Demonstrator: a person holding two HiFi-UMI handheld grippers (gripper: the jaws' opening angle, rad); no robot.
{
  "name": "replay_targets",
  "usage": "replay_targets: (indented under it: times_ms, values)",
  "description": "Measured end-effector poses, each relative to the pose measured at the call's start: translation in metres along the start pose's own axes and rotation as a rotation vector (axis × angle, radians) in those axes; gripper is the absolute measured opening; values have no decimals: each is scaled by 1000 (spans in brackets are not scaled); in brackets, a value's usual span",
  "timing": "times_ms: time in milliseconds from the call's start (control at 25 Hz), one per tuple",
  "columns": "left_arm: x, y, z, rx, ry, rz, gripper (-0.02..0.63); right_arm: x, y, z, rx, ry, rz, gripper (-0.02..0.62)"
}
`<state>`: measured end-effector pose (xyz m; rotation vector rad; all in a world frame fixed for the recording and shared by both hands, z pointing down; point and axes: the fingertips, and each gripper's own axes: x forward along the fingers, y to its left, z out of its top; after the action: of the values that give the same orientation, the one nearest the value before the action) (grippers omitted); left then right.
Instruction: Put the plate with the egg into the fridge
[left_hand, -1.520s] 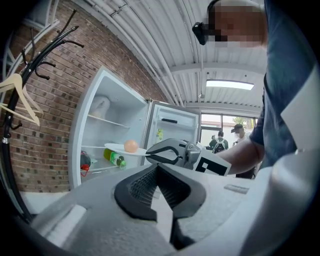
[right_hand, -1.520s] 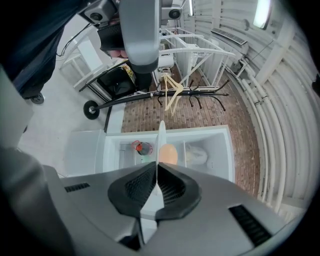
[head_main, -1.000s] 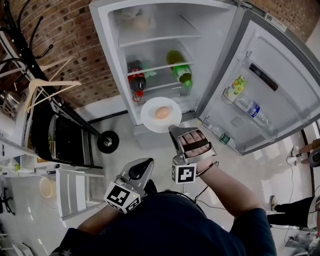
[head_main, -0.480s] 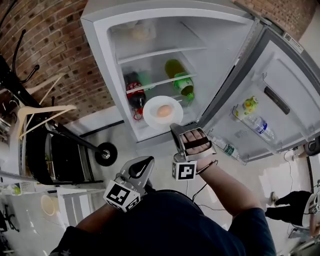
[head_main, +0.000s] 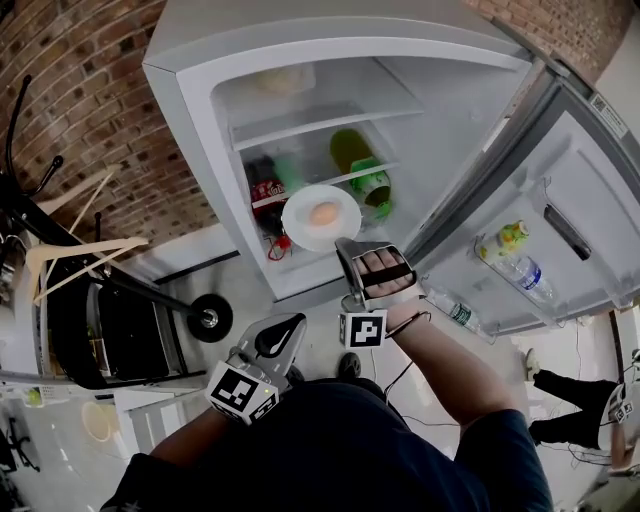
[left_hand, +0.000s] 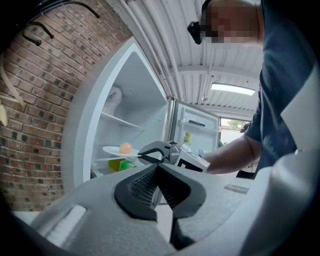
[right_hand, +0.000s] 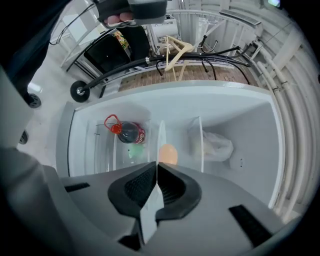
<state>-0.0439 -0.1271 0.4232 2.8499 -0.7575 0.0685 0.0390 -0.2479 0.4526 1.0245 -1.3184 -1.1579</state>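
White china is what the right gripper carries: the plate is pinched by its near rim between jaws that are almost together, and the right gripper view shows the rim running edge-on between the pads. The egg sits at the plate's middle and the plate looks level.

Compared with a second ago, the open fridge fills more of the head view, and the plate has travelled up the frame. Then it hung over the cabinet's bottom edge and the floor. Now it lies across the mouth of the middle compartment, in front of the dark cola bottle and the green bottle. The egg has not shifted on the plate during the carry.

The left gripper has come forward too, but stays low by the person's body. Its jaws are together with nothing between them, as its own view shows.

For the task, the approach looks nearly finished and the placing step is next. From the left gripper view the plate floats just above the shelf that holds the green bottle, though I cannot tell whether its far rim has crossed the fridge's front edge yet. The bottles crowd that shelf, so room for the plate seems tight. The upper shelf, bare except for a pale bag at the back, may be the easier landing. The fridge door stands wide open to the right, clear of the path.
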Motion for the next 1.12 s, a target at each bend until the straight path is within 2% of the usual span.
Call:
replay_targets:
  times_ms: [520, 1120]
  values:
    - [30, 20, 9, -21, -40, 101, 5, 74, 9, -17, -34, -48, 47, 17]
    - [24, 33, 5, -24, -26, 172, 5, 121, 28, -33, -65, -37, 114, 17]
